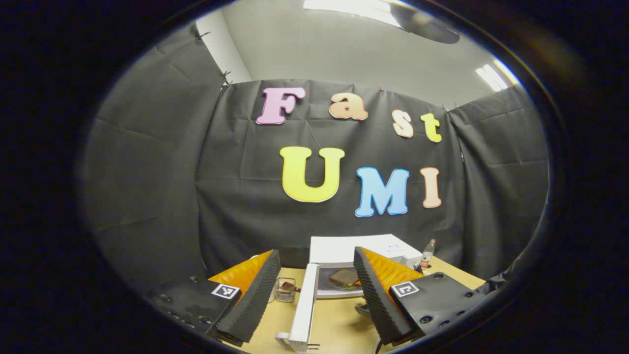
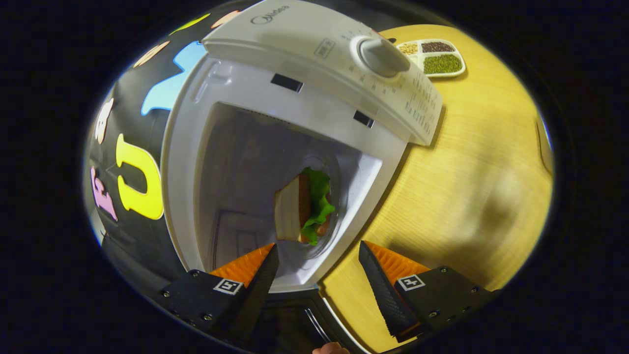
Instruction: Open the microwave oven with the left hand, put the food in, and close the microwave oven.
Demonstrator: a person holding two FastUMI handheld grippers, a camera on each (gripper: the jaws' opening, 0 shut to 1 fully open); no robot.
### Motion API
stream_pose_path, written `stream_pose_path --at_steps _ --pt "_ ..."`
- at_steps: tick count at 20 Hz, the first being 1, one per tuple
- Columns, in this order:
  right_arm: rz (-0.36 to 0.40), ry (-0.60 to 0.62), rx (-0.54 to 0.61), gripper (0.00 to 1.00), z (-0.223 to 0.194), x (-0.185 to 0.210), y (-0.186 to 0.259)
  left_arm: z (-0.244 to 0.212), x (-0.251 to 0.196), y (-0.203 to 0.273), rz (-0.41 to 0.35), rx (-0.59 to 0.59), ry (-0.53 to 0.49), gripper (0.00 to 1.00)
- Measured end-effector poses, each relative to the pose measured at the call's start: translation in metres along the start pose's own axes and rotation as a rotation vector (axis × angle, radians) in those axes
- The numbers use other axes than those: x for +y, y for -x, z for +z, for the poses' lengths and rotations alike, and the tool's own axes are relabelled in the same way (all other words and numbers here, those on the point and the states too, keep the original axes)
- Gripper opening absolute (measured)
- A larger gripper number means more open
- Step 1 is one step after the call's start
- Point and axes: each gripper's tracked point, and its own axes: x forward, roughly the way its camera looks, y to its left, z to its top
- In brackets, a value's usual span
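Note:
The white microwave (image 1: 361,248) stands on the wooden table with its door (image 1: 302,307) swung open toward me. A sandwich (image 1: 345,278) lies inside it. My left gripper (image 1: 317,275) hovers open in front, nothing between its fingers. In the right gripper view the scene is rolled sideways: the microwave (image 2: 314,54) has its cavity open, and the sandwich (image 2: 302,206) with bread and green lettuce rests on the glass turntable inside. My right gripper (image 2: 318,260) is open just outside the cavity mouth, apart from the sandwich.
A small glass holder (image 1: 285,290) sits left of the door, a bottle (image 1: 427,253) right of the microwave. A divided tray of beans and grains (image 2: 435,56) lies on the table (image 2: 471,162) beyond the control knob (image 2: 381,54).

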Motion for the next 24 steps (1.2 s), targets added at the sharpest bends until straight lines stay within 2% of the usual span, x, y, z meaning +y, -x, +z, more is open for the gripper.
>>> stream_pose_path --at_steps 3,6,8,13,17,22,24 --pt "-0.034 0.219 -0.017 0.98 0.019 -0.021 0.036 -0.005 -0.013 -0.007 -0.027 0.000 0.008 0.95" --pt "-0.037 0.429 -0.061 0.98 0.052 -0.026 0.075 -0.012 -0.028 -0.014 -0.051 0.007 0.003 0.96" --pt "-0.026 0.527 -0.091 0.98 0.075 -0.020 0.099 -0.018 -0.039 -0.018 -0.072 0.016 0.006 0.96" --pt "-0.024 0.731 -0.207 0.98 0.131 0.004 0.164 -0.028 -0.068 -0.032 -0.118 0.030 0.003 0.96" --pt "0.035 0.889 -0.365 0.98 0.161 0.052 0.236 -0.029 -0.094 -0.042 -0.146 0.026 -0.012 0.95" --pt "0.084 1.004 -0.505 0.98 0.177 0.100 0.313 -0.017 -0.123 -0.048 -0.161 -0.009 -0.004 0.96" --pt "0.098 1.008 -0.531 0.98 0.174 0.110 0.339 -0.015 -0.133 -0.050 -0.171 -0.015 -0.006 0.96"
